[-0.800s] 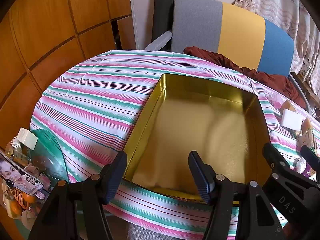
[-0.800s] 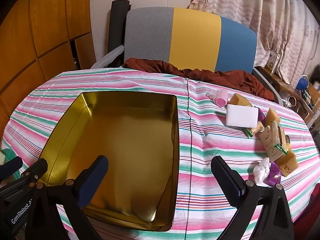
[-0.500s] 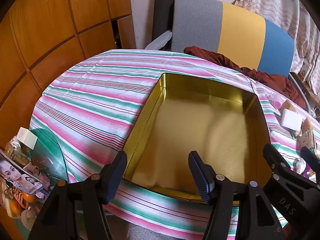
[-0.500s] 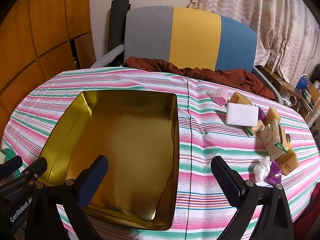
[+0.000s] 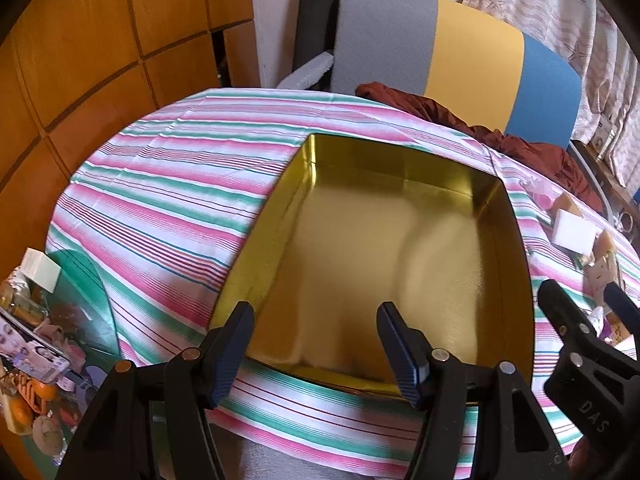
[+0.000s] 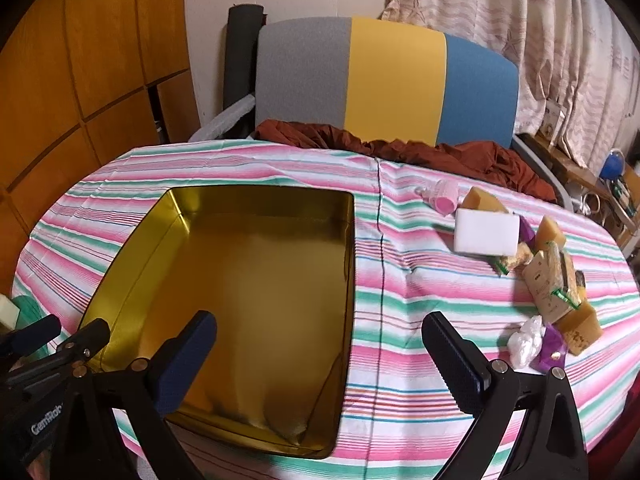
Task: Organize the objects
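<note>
An empty gold metal tin (image 5: 360, 248) (image 6: 248, 280) lies open on the striped tablecloth. To its right lies a cluster of small items: a white block (image 6: 486, 232), a pink cup (image 6: 444, 198) on its side, yellow wedges (image 6: 482, 200), a tan packet (image 6: 550, 284), a white wad (image 6: 528, 342) and a purple wrapper (image 6: 552, 350). My left gripper (image 5: 316, 348) is open and empty above the tin's near edge. My right gripper (image 6: 320, 360) is open and empty over the tin's near right corner.
A grey, yellow and blue chair back (image 6: 384, 80) with a rust-red cloth (image 6: 400, 148) stands behind the table. Wooden panels (image 5: 100, 60) line the left. A cluttered green stand (image 5: 52, 328) sits low at the left. Curtains (image 6: 540, 40) hang at the right.
Both grippers have drifted slightly to the right and forward; the tin and items sit a little further left in the views. Nothing was grasped.
</note>
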### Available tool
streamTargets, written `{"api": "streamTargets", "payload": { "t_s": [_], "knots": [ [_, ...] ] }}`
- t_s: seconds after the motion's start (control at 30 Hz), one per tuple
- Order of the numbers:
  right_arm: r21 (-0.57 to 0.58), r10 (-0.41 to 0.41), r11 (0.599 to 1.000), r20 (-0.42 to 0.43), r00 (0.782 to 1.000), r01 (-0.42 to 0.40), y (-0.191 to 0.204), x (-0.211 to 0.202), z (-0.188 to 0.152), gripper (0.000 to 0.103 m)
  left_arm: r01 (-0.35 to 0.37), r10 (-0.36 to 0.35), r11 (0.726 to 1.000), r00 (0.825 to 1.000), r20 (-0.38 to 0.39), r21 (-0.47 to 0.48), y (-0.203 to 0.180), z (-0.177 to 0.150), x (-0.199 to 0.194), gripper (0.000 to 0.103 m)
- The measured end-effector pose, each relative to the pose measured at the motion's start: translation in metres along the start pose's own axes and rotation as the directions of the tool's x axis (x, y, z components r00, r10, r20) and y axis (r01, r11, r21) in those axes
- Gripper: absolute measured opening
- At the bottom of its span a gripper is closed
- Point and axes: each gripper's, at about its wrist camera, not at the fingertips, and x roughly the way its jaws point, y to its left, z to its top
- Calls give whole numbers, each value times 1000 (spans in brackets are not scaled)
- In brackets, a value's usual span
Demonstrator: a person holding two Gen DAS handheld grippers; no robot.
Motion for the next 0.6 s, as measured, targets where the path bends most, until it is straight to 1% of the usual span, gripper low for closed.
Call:
{"api": "streamTargets", "payload": {
  "t_s": [0.07,0.13,0.2,0.27,0.3,0.43,0.5,0.57,0.6],
  "knots": [
    [-13,-6,1000,16,1000,6,-7,-3,-2,103,46,-46,999,999,1,7,-5,-4,1,65],
    [-3,9,1000,22,1000,-9,-23,-5,-7,103,100,-100,995,995,13,12,-9,-9,0,65],
    [35,28,999,11,1000,-28,-49,-4,-14,103,161,-161,987,987,16,15,-15,-14,-1,65],
    [69,22,997,0,1000,-22,-75,-3,-21,103,202,-202,979,979,8,25,-23,-18,0,65],
    [83,12,997,-3,1000,-12,-84,-3,-24,103,209,-210,977,978,4,37,-29,-20,0,65],
    [186,-66,980,-12,998,67,-147,-3,-43,103,220,-221,968,975,-5,122,-52,-31,-3,65],
    [250,-96,963,-26,995,100,-178,-3,-52,103,232,-234,959,972,-11,162,-63,-36,-5,65],
    [339,-138,930,-32,990,141,-217,-3,-64,103,245,-247,951,969,-15,189,-72,-42,-7,65],
    [370,-143,918,-29,989,144,-229,-3,-67,103,244,-247,949,969,-11,198,-77,-44,-8,65]
  ]
}}
